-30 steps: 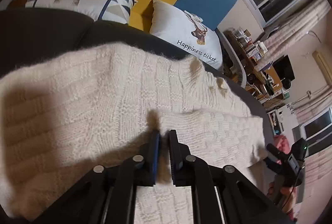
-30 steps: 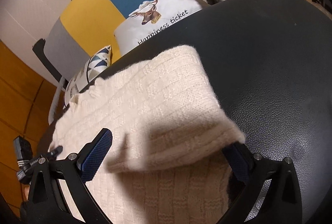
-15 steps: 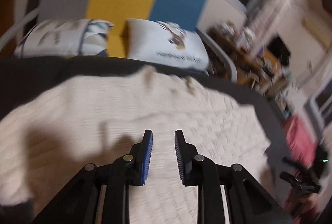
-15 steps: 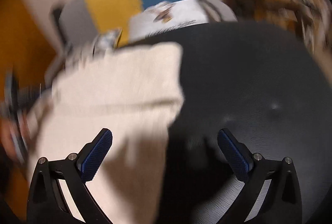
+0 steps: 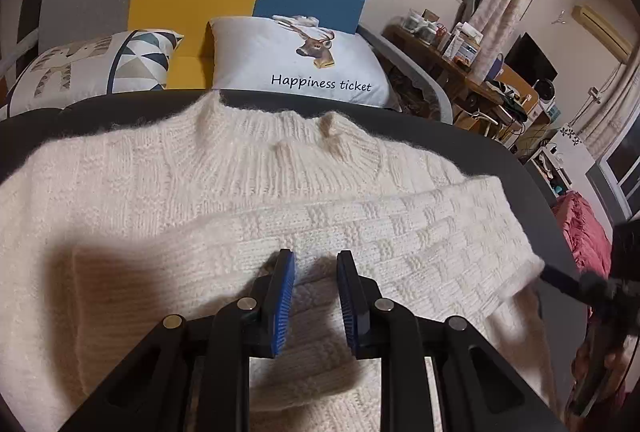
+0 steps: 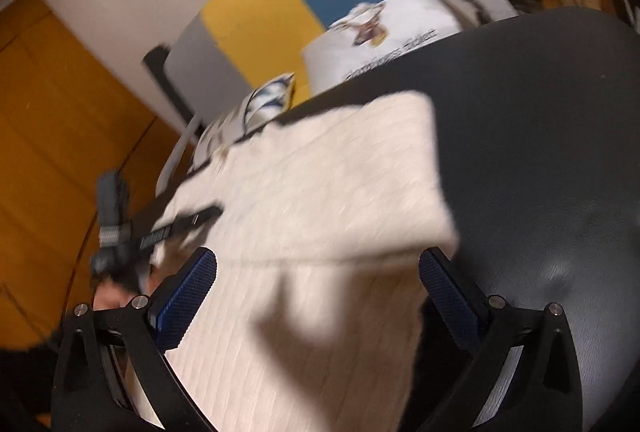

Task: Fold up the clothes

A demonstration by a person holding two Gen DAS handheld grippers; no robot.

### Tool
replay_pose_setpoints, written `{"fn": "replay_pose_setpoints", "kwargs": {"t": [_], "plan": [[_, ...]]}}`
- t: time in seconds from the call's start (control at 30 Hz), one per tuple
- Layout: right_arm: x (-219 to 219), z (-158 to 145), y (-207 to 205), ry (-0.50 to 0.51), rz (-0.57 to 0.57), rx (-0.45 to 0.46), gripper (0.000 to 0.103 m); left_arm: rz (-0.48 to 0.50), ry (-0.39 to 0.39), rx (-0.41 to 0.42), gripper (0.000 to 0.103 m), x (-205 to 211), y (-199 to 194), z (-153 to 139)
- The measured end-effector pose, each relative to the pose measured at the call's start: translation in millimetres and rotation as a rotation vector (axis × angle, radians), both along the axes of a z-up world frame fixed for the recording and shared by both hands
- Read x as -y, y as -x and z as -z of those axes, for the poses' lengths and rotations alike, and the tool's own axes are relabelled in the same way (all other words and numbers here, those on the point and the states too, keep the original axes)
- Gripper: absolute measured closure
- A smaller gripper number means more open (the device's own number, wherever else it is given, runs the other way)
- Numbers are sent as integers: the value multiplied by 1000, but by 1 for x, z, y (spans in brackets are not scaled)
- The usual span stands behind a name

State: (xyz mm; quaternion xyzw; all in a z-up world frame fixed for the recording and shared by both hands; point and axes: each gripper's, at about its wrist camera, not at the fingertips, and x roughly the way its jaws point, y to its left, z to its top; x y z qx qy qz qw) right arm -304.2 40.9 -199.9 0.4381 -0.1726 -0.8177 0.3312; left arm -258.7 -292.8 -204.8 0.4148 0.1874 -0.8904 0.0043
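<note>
Right now my left gripper has its jaws a little apart and empty, hovering just over the sleeve folded across the cream knit sweater. My right gripper stands wide open with nothing between its pads, above the sweater's side edge. The sweater lies flat on the dark padded surface, collar toward the pillows. It looks thick, soft and floppy, likely to sag and stretch, so I'd pinch it at the hem corners or a shoulder seam, taking both layers.
</note>
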Motion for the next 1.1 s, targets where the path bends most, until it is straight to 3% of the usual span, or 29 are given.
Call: {"fn": "replay_pose_setpoints", "kwargs": {"t": [0.17, 0.2, 0.27, 0.37, 0.5, 0.6, 0.73, 0.87, 1.1], "plan": [[-4, 10, 15, -36, 106, 34, 0, -2, -22, 0, 82, 3, 0, 2], [-7, 16, 18, -82, 160, 62, 0, -1, -18, 3, 82, 3, 0, 2], [-19, 23, 16, -72, 188, 104, 0, 2, 1, 25, 82, 0, 2, -3], [-31, -8, 0, -34, 172, 4, 0, 31, -13, 20, 80, -5, 10, -17], [-4, -52, -4, -21, -52, -115, 0, 138, -62, -65, 80, -17, 33, -45], [29, -43, 5, -93, -175, -98, 0, 296, -136, -71, 76, -35, 69, -62], [39, -6, 14, -118, -142, 7, 0, 465, -192, 24, 72, -68, 125, -56], [37, 7, 1, -93, -133, -12, 0, 612, -238, 144, 71, -102, 178, -40], [31, 12, -8, -127, -150, -91, 0, 718, -290, 269, 71, -129, 221, -9]]}}
